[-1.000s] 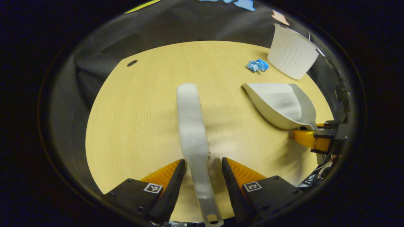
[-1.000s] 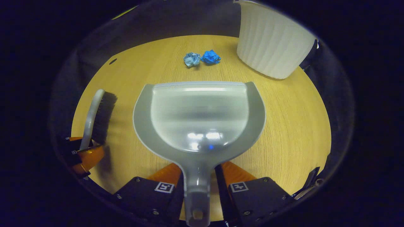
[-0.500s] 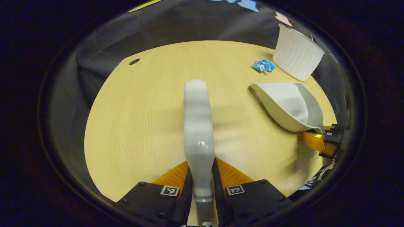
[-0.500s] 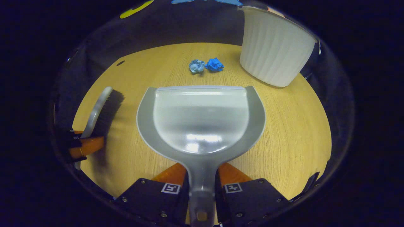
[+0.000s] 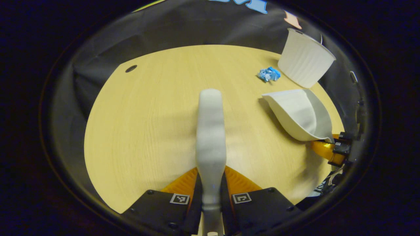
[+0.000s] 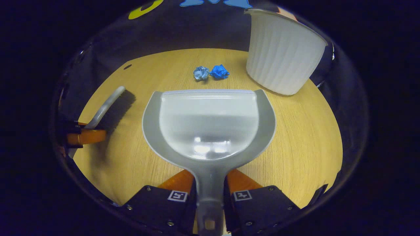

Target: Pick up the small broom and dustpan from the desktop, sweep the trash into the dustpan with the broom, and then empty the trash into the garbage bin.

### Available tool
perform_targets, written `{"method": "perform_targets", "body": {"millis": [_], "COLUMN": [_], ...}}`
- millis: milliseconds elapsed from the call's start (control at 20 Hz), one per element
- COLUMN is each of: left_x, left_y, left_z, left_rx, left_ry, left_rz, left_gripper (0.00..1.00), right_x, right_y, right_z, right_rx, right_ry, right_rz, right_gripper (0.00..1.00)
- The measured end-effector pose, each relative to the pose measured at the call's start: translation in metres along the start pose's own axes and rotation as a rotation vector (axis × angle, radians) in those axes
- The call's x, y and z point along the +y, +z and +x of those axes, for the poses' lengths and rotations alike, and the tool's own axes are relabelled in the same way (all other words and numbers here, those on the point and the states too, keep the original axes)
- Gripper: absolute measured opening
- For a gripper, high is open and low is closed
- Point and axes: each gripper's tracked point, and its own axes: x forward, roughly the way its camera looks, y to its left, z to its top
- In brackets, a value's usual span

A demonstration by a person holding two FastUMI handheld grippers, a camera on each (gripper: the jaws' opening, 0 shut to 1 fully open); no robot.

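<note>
- Holding the broom (image 5: 210,131), your left gripper (image 5: 210,183) squeezes its handle with both fingers.
- Your right gripper (image 6: 210,186) is clamped on the dustpan (image 6: 208,123) handle.
- The blue paper balls (image 6: 210,72) sit just beyond the dustpan's front edge.
- The white bin (image 6: 283,52) stands near the dustpan's far right corner.

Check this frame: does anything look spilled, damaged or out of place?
Nothing stands out. Two crumpled blue paper balls lie on the table beside the upright white bin; that is the trash to sweep. The broom and dustpan look intact in the grippers.
</note>
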Motion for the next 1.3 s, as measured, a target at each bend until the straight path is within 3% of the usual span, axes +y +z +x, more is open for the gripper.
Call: {"method": "perform_targets", "body": {"millis": [550,650,700,950,1100,1300], "left_x": [-0.020,-0.030,-0.034,-0.051,-0.062,-0.096], "left_y": [0.104,0.120,0.127,0.158,0.181,0.208], "left_z": [0.038,0.051,0.059,0.091,0.110,0.122], "left_rx": [-0.008,-0.003,-0.001,0.036,0.034,0.041], "left_ry": [-0.013,-0.037,-0.044,-0.065,-0.062,-0.120], "left_rz": [0.192,0.184,0.194,0.270,0.360,0.459], "left_gripper": [0.33,0.31,0.36,0.36,0.33,0.36], "right_x": [-0.041,-0.047,-0.049,-0.056,-0.059,-0.063], "right_y": [0.025,0.023,0.022,0.021,0.023,0.025], "right_z": [0.007,0.009,0.010,0.012,0.015,0.018], "right_rx": [-0.043,-0.027,-0.018,0.047,0.069,0.089], "right_ry": [0.034,0.039,0.042,0.080,0.090,0.098], "right_rz": [-0.072,-0.069,-0.072,-0.106,-0.117,-0.141], "right_gripper": [0.36,0.36,0.36,0.36,0.36,0.36]}}
